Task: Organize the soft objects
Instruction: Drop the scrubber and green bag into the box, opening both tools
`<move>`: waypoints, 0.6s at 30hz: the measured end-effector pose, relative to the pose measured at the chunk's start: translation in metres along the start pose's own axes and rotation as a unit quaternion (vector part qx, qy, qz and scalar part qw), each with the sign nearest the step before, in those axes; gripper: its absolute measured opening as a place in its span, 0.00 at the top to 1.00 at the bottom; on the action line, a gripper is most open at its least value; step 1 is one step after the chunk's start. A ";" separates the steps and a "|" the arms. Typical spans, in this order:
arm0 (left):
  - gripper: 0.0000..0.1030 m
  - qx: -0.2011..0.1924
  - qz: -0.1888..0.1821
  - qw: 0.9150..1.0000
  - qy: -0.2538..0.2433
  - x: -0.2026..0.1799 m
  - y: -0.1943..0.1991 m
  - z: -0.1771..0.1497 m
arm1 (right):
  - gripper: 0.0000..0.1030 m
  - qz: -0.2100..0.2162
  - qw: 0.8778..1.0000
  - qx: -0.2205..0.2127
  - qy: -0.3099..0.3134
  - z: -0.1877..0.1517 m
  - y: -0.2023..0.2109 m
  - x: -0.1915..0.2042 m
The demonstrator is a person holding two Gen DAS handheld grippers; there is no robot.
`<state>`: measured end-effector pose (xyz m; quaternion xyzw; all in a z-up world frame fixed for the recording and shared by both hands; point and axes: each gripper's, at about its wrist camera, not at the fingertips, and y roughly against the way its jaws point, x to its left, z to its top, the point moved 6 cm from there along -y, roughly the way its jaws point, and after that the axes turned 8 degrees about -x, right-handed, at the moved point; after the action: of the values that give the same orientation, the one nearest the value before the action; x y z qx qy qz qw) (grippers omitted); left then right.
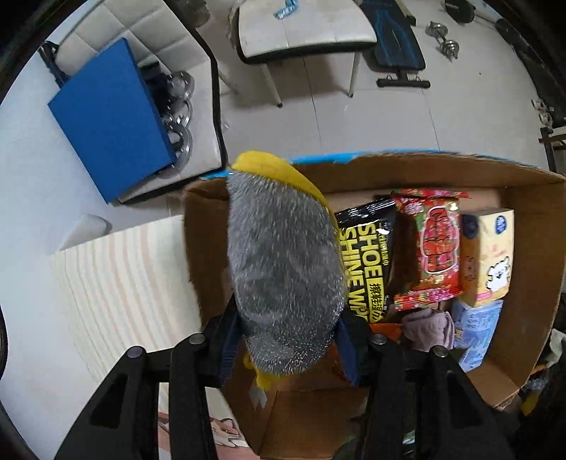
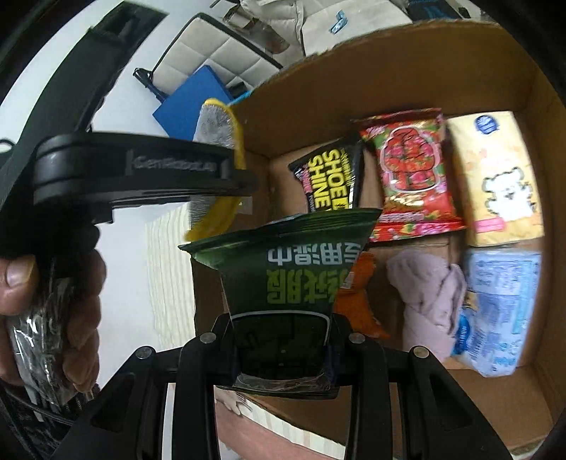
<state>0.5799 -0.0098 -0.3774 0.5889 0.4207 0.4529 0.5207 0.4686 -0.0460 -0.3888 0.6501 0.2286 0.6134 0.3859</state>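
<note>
My left gripper (image 1: 288, 348) is shut on a grey and yellow scrub sponge (image 1: 283, 262) and holds it above the left end of an open cardboard box (image 1: 417, 170). The sponge (image 2: 221, 127) and the left gripper's black body (image 2: 141, 170) also show in the right wrist view. My right gripper (image 2: 283, 345) is shut on a dark green wipes pack (image 2: 283, 269), held over the box (image 2: 406, 63). Inside lie a black shoe shine wipes pack (image 1: 368, 258), a red packet (image 1: 437, 247), a yellow tissue pack (image 1: 490, 254), a pink cloth (image 1: 429, 329) and a blue tissue pack (image 1: 477, 329).
The box stands on a pale wood-grain table (image 1: 120, 283). Beyond are a blue board (image 1: 109, 120) on a white chair, another chair (image 1: 304, 32), a weight bench (image 1: 396, 42) and dumbbells (image 1: 444, 39) on a tiled floor. An orange packet (image 2: 357, 297) lies in the box.
</note>
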 end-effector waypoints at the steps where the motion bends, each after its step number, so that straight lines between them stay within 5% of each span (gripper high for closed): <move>1: 0.54 0.014 -0.002 1.000 0.009 0.003 -0.008 -0.001 | 0.65 -0.002 1.000 0.015 0.006 -0.002 -0.017 0.001; 4: 0.54 0.029 -0.015 0.999 0.041 0.010 -0.016 -0.004 | 0.58 -0.025 0.998 0.048 0.013 -0.014 -0.042 0.002; 7: 0.53 0.027 -0.031 0.998 0.054 0.014 -0.018 -0.006 | 0.28 -0.024 0.999 0.046 -0.005 -0.016 -0.044 0.000; 18: 0.52 -0.010 -0.024 0.999 0.048 0.008 0.009 -0.032 | 0.28 -0.091 0.996 0.013 0.013 -0.011 0.010 -0.008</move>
<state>0.5508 0.0045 -0.3662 0.5511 0.4547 0.4722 0.5163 0.4548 -0.0557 -0.3864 0.6234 0.3003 0.5809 0.4286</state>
